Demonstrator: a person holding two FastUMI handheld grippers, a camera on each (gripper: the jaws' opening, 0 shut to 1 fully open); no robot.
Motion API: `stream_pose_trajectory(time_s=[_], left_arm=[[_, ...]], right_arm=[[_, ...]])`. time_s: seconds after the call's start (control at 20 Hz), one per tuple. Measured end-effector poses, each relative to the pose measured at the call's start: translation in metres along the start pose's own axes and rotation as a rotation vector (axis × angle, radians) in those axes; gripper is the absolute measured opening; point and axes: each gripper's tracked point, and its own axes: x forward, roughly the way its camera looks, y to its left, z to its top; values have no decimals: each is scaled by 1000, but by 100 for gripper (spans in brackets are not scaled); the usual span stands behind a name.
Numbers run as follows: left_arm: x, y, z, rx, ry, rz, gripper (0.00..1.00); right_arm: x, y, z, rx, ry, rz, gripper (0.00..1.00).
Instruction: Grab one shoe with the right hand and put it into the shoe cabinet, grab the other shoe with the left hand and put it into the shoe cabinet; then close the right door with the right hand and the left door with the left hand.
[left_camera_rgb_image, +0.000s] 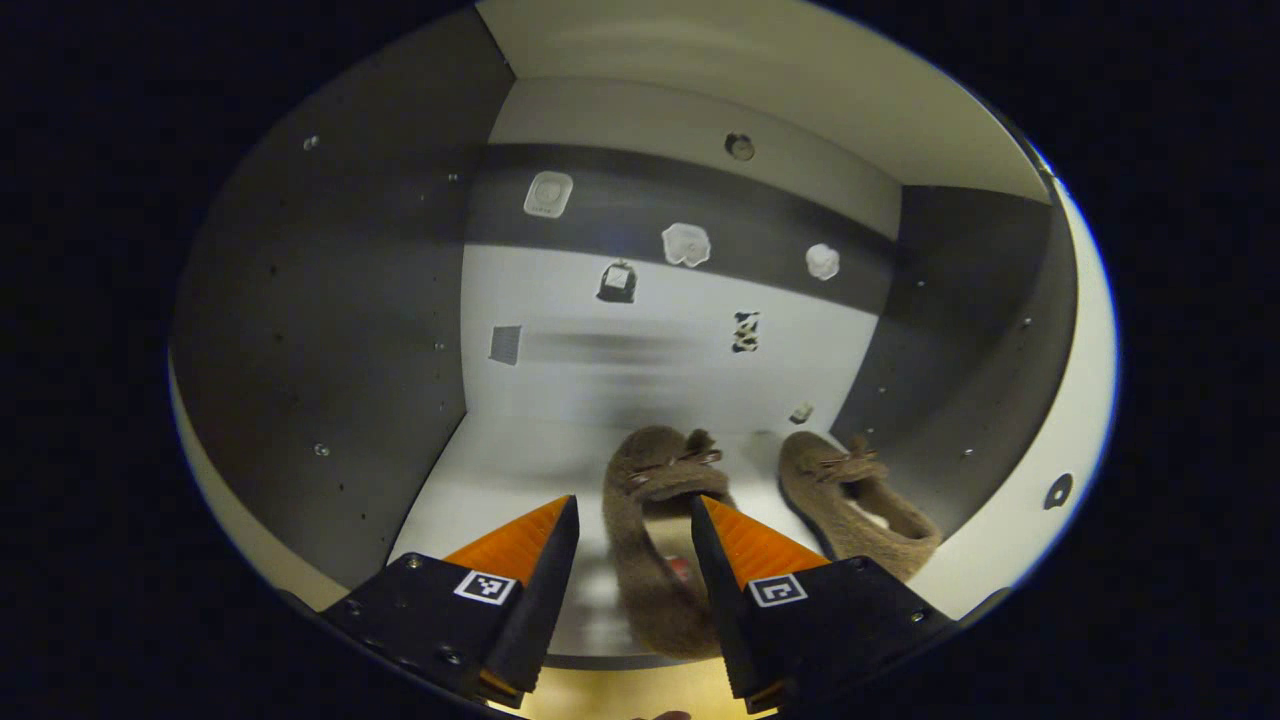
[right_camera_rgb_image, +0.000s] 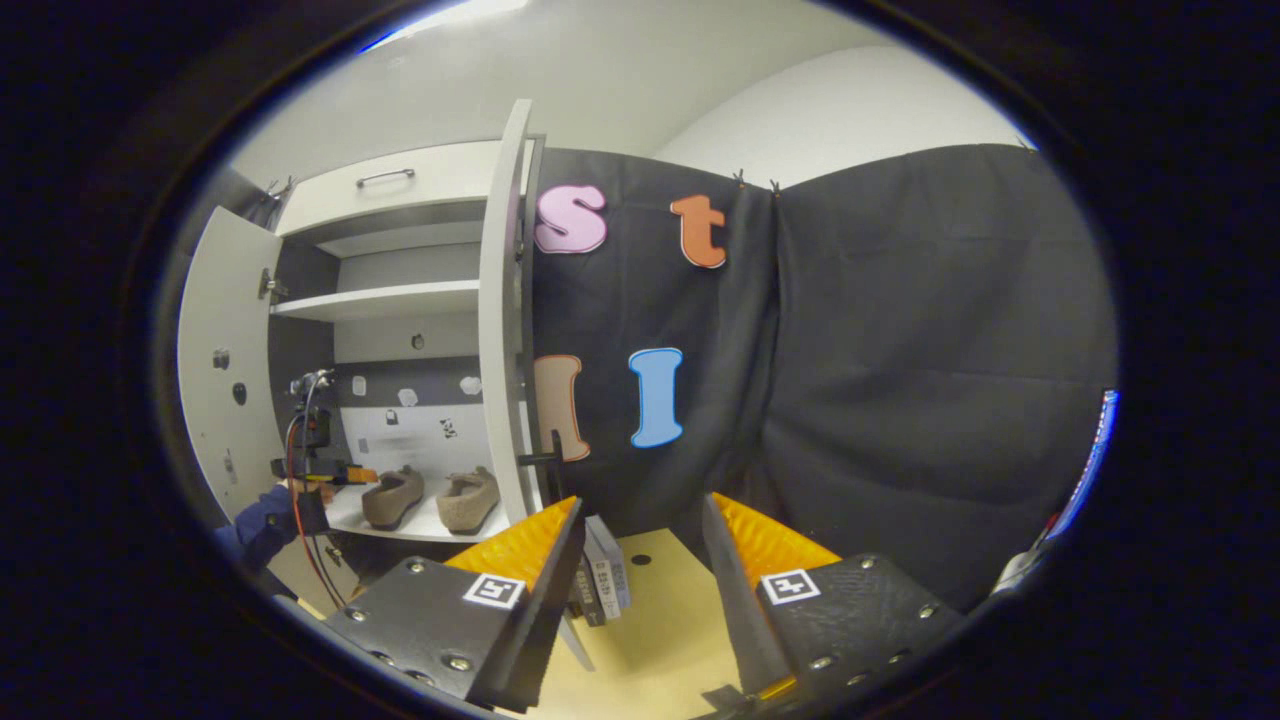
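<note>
Both shoes sit inside the shoe cabinet (right_camera_rgb_image: 400, 300), side by side on its lower shelf (left_camera_rgb_image: 500, 470). In the left gripper view, the left gripper (left_camera_rgb_image: 634, 520) hangs at the cabinet mouth with its jaws released, and the near shoe (left_camera_rgb_image: 655, 540) lies in the gap between the two fingers. Whether either finger touches it cannot be told. That shoe's long axis runs front to back: the toe, with its small bow, points at the back wall (left_camera_rgb_image: 650, 340), and the heel reaches the shelf's front edge. The far shoe (left_camera_rgb_image: 855, 495) lies just beside it toward the cabinet's side wall, apart from the first one. Its toe and bow also face the back, and its long axis slants a little away from its partner. Small stickers dot the back wall above them.

In the right gripper view, the right gripper (right_camera_rgb_image: 640, 525) hovers over the desk (right_camera_rgb_image: 660, 620), jaws released and holding nothing. Both cabinet doors stand open: the right door (right_camera_rgb_image: 500, 360) shows edge-on just beyond the gripper, and the left door (right_camera_rgb_image: 225, 360) swings wide on the far side. The shoes appear here as a pair (right_camera_rgb_image: 432, 497) on the shelf, and a sleeve (right_camera_rgb_image: 262, 520) reaches in at the cabinet front with the other gripper.
</note>
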Motion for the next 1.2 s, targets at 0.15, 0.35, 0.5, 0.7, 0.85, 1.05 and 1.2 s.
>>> stream_pose_trajectory(time_s=[0.15, 0.35, 0.5, 0.7, 0.85, 1.05, 1.2], left_arm=[[-39, -34, 18, 6, -57, -97, 70], [-98, -67, 56, 52, -148, -187, 69], [-149, -85, 90, 58, -239, -233, 69], [-212, -101, 113, 47, -306, -303, 69], [-241, -94, 119, 58, -330, -282, 69], [-278, -101, 127, 66, -355, -335, 69], [-276, -100, 130, 82, -370, -336, 69]], right_arm=[[4, 1, 3, 0, -5, 10, 74], [18, 4, 7, 13, -14, 32, 87], [32, 8, 6, 28, -6, 45, 97], [50, 22, -1, 52, 17, 90, 97], [62, 38, -7, 51, 25, 108, 100], [67, 45, -11, 15, 26, 106, 96], [66, 45, -11, -25, 17, 115, 94]])
